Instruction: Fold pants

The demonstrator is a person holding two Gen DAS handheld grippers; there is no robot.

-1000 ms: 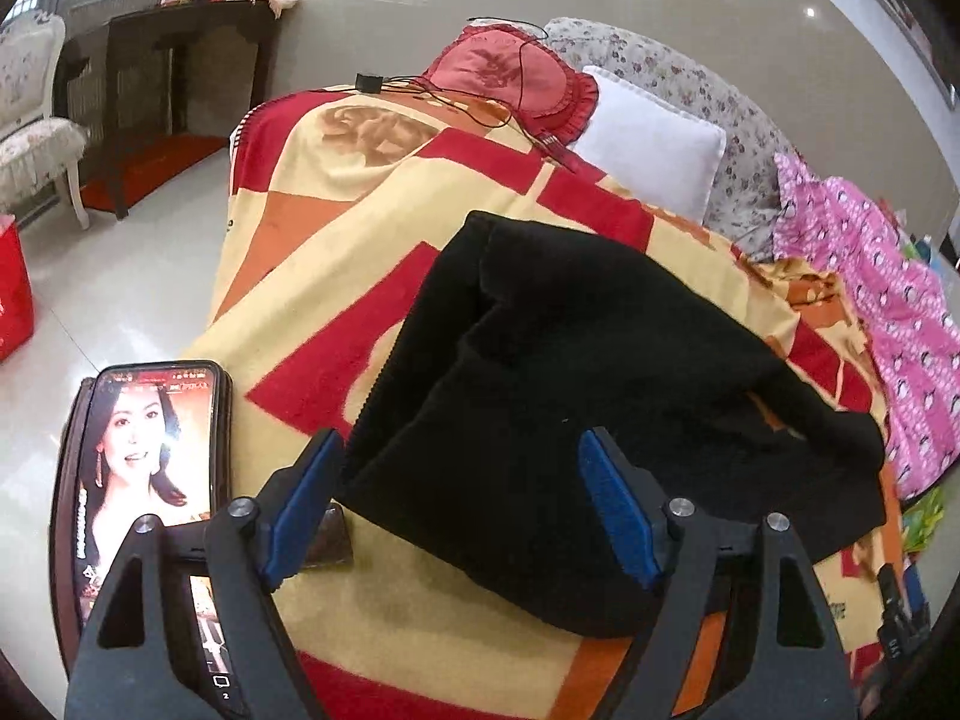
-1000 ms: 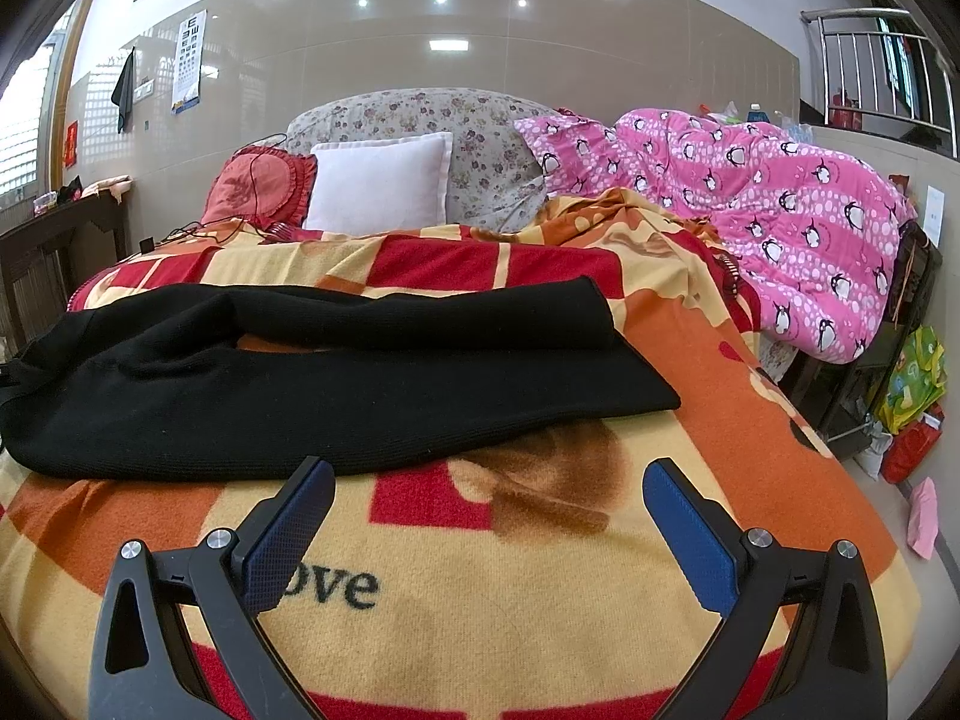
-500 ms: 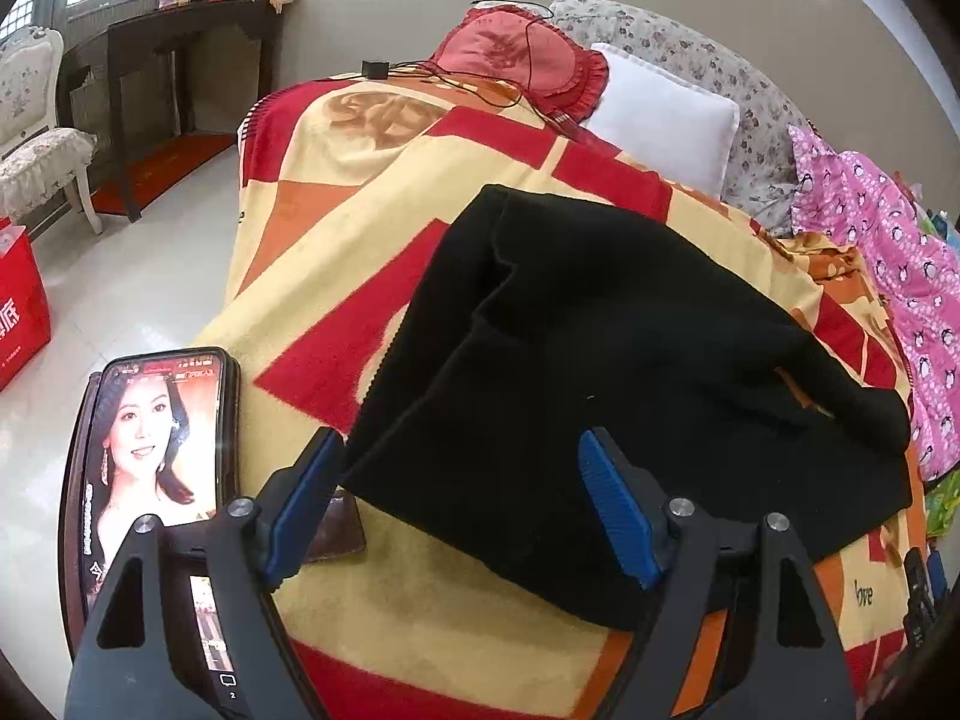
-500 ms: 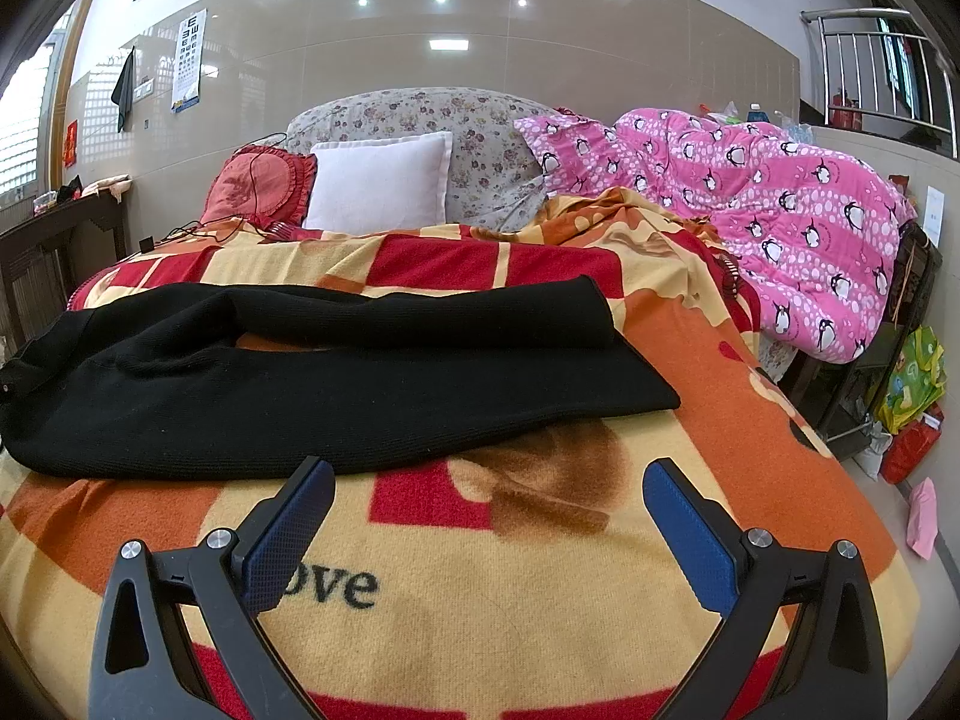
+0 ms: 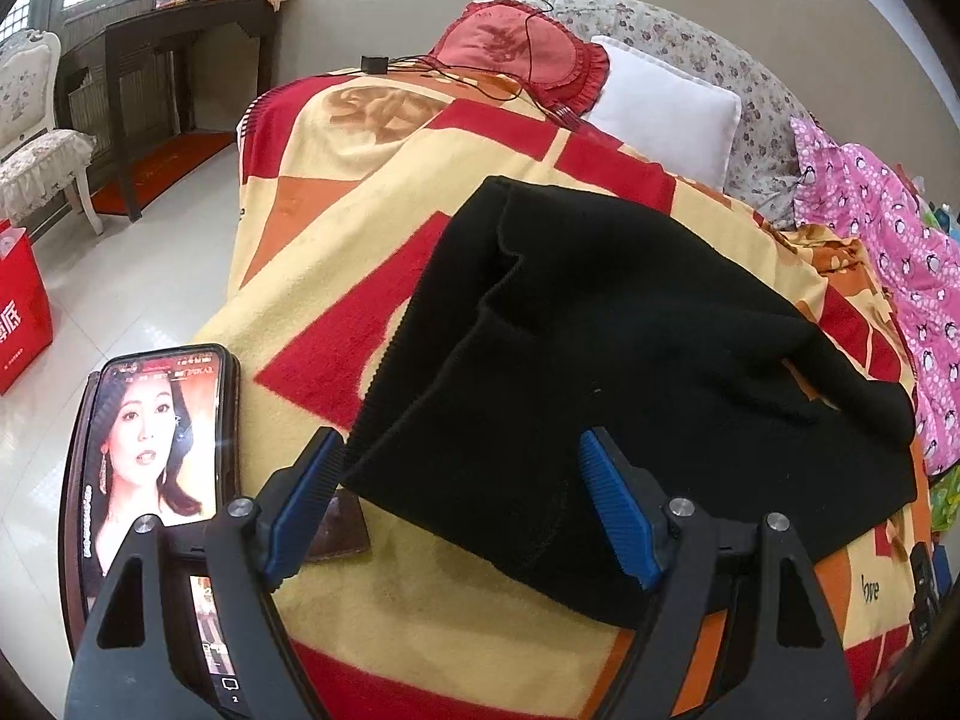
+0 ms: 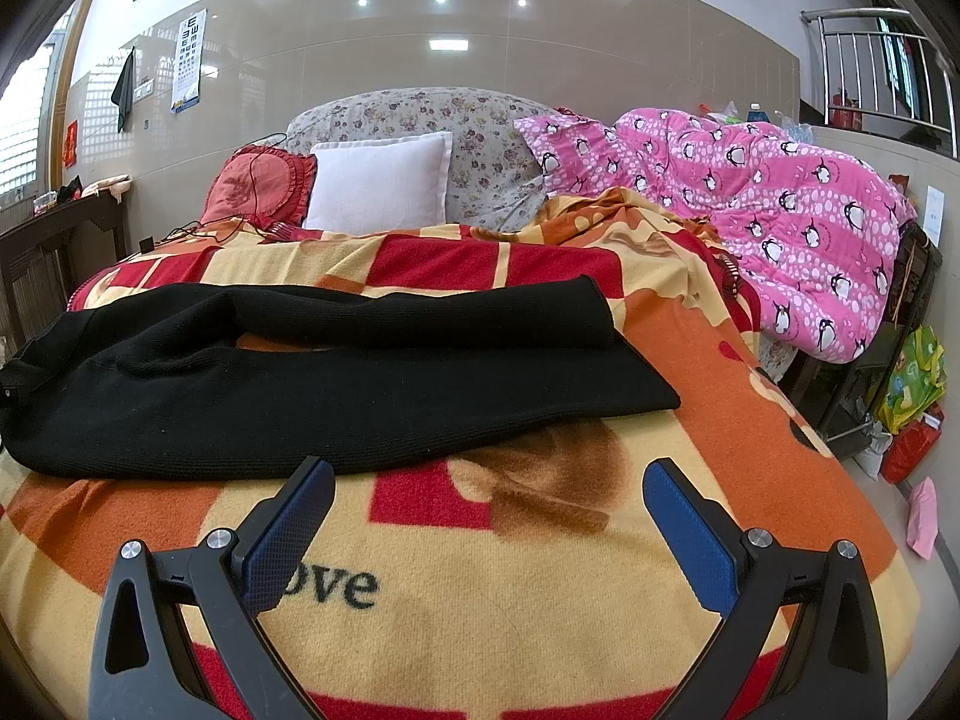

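Black knit pants (image 5: 612, 348) lie spread across a red, yellow and orange blanket (image 5: 372, 228) on a bed, the two legs side by side. In the right wrist view the pants (image 6: 312, 378) stretch from the left edge to the middle right. My left gripper (image 5: 462, 498) is open and empty, hovering just above the waist end of the pants. My right gripper (image 6: 486, 516) is open and empty, over the blanket (image 6: 540, 588) a little short of the near pant leg's hem.
A phone (image 5: 150, 438) with a lit screen lies at the bed's near left edge, beside a small brown wallet (image 5: 336, 528). A white pillow (image 6: 378, 186), a red cushion (image 6: 258, 186) and a pink penguin quilt (image 6: 750, 210) lie at the head. Tiled floor and a chair (image 5: 36, 138) are left.
The left gripper's view has drifted slightly, bringing the waist edge of the pants nearer its fingers. The right gripper and the pants have not moved.
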